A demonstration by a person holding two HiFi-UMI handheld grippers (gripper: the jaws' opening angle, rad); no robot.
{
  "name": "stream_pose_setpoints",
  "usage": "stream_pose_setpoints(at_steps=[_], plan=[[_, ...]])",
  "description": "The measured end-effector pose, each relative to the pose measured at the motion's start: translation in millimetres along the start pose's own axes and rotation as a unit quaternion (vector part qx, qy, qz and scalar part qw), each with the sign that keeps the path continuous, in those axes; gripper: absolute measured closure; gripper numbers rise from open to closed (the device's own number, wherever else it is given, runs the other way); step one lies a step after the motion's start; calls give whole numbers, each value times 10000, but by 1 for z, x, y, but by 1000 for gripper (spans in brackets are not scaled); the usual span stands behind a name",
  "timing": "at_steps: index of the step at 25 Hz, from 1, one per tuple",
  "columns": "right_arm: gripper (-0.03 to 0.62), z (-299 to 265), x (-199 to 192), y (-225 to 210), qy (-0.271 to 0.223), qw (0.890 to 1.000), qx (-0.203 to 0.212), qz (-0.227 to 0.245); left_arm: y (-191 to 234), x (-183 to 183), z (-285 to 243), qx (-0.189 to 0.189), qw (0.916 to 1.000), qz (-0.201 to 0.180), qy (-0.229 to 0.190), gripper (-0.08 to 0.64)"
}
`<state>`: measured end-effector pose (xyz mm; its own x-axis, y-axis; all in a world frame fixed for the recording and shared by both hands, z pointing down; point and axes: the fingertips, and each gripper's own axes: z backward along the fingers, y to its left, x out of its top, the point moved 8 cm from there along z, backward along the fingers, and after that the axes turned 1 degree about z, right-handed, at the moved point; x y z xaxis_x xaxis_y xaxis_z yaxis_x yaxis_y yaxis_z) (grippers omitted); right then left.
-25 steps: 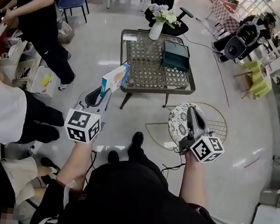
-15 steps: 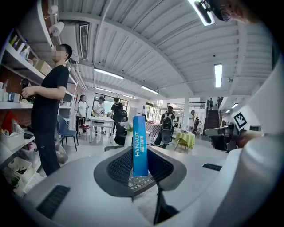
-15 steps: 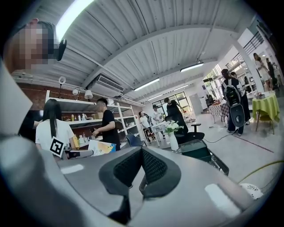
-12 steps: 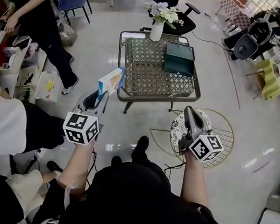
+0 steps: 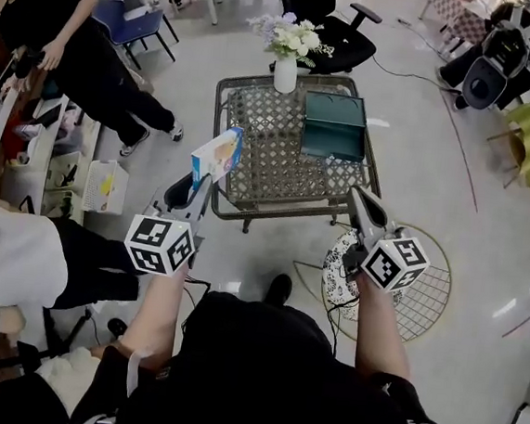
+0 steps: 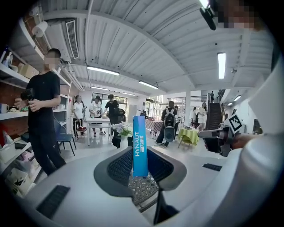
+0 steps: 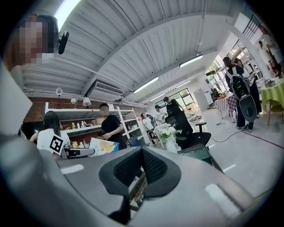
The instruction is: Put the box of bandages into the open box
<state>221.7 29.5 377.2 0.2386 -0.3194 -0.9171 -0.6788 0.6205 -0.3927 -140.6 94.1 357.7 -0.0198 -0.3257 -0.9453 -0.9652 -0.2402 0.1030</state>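
You are gripping the box of bandages [image 5: 217, 155] in your left claw [image 5: 202, 184] beside the tabletop [image 5: 260, 164]; your right claw [image 5: 358, 197] seems clenched, empty.

We see our right gripper [image 7: 142, 153], its black mesh jaws pressed together. Just left of the dark green open metal box [image 7: 198, 153] stands a white flower vase [image 7: 167, 141]. Farther left is a colourful cardboard bandage box [image 7: 104, 146].

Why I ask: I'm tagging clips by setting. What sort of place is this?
Likely an open-plan office or lab workspace: a black office chair, stocked wall shelves, and long ceiling strip lights.
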Motion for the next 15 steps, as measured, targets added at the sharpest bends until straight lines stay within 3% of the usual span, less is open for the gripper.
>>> stream_pose_setpoints(at_steps=[7, 15], plan=[[581, -6, -2, -30, -125, 9996, -77, -237, -7, 19, -28, -73, 9997, -217, -32, 471], [581, -23, -1, -35, -66, 9995, -238, -205, 6, 28, -63, -353, 9991, -125, -182, 471]])
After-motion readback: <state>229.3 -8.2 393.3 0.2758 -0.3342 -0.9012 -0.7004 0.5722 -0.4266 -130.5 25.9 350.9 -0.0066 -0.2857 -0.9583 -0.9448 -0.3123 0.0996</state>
